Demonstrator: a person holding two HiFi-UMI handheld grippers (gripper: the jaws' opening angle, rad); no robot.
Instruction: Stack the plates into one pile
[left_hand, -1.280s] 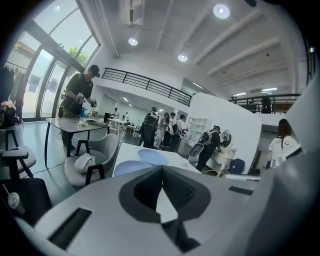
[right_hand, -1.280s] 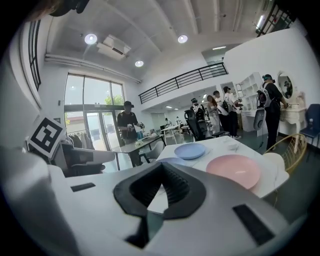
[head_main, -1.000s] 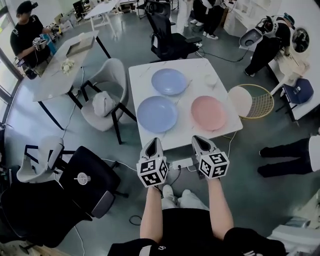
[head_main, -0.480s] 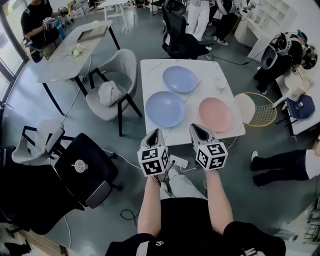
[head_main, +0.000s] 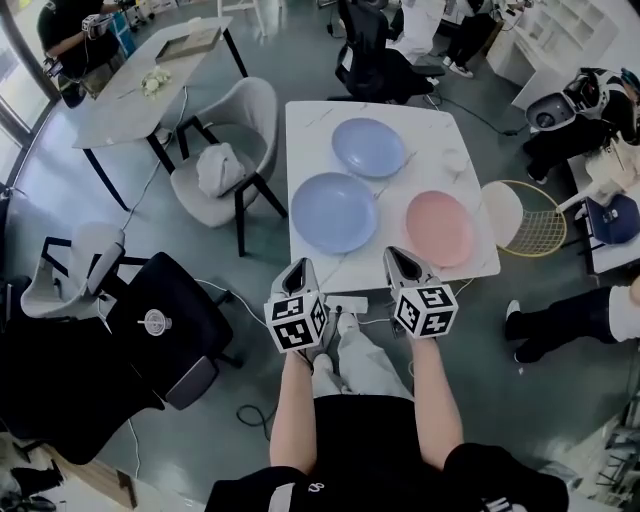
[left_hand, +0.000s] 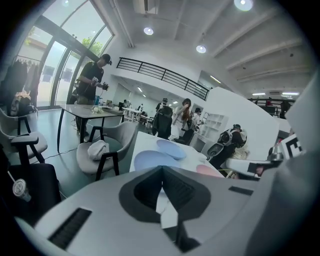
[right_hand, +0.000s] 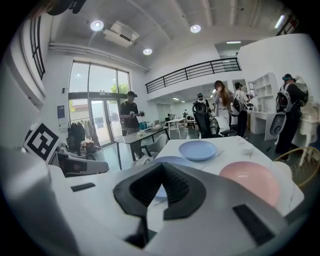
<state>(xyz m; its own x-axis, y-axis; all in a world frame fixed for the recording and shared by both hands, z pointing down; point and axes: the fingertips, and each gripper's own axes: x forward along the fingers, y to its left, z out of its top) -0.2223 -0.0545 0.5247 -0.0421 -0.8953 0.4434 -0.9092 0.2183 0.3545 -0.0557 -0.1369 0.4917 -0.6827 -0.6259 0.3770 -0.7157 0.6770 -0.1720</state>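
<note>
Three plates lie apart on the white table (head_main: 305, 120): a blue plate (head_main: 368, 146) at the far middle, a second blue plate (head_main: 333, 211) nearer and to the left, and a pink plate (head_main: 440, 227) at the near right. My left gripper (head_main: 303, 266) hovers just off the table's near edge, shut and holding nothing. Beside it my right gripper (head_main: 394, 254) is at the near edge, short of the pink plate, also shut and bare. The right gripper view shows the pink plate (right_hand: 250, 181) and the far blue plate (right_hand: 197, 149) ahead.
A small white cup (head_main: 455, 159) stands at the table's right side. A grey chair (head_main: 232, 150) with a white bundle sits left of the table, a wire basket (head_main: 527, 217) to the right. Black office chairs (head_main: 165, 330) stand at the near left. People sit around the room's edges.
Both grippers have drawn slightly nearer the table's front edge, and the view has shifted so the table sits closer. The plates have not moved.
</note>
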